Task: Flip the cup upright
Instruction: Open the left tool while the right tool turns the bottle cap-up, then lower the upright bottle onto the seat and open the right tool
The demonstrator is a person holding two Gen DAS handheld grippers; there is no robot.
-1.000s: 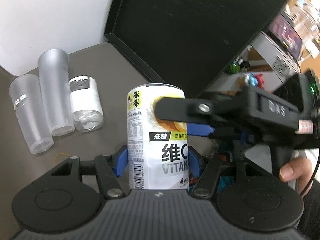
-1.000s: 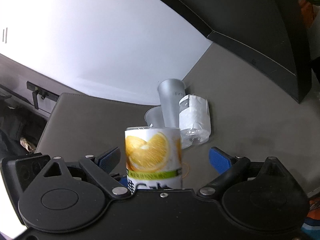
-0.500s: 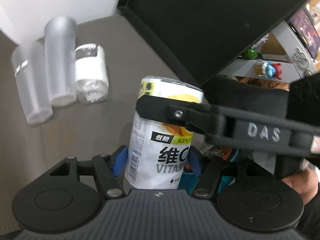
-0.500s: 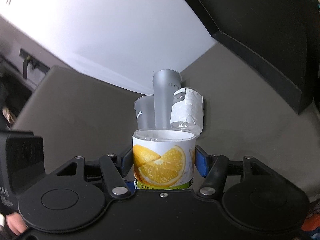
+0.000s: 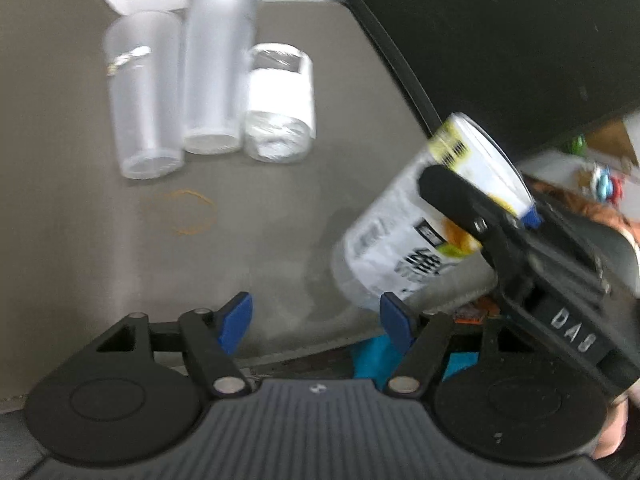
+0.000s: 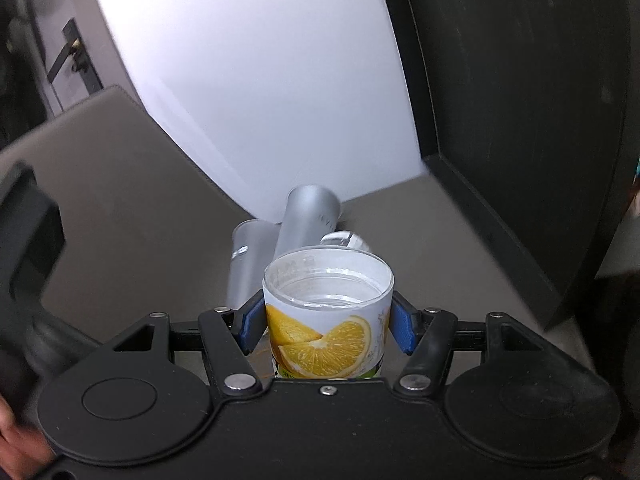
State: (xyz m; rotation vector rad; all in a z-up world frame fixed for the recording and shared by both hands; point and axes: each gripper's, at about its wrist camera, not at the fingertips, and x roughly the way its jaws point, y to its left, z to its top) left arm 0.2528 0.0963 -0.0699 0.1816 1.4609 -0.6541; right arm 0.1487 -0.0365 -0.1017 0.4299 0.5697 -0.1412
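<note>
The cup [image 6: 326, 320] is clear plastic with a white label showing orange slices. My right gripper [image 6: 327, 322] is shut on it, blue pads pressing both sides; an open-looking end faces away from the camera. In the left wrist view the same cup [image 5: 416, 240] hangs tilted above the grey table, held in the right gripper [image 5: 480, 216]. My left gripper [image 5: 316, 318] is open and empty, just left of and below the cup, not touching it.
Two frosted cups [image 5: 216, 68] and a small clear cup with a white label [image 5: 280, 100] stand at the back of the grey table [image 5: 80, 220]. A rubber band [image 5: 188, 212] lies in front of them. A black panel [image 5: 500, 40] rises on the right.
My left gripper has opened and let go of the cup. The right gripper closed on it and now carries it alone, tilted and turned, to the right of the left gripper.
</note>
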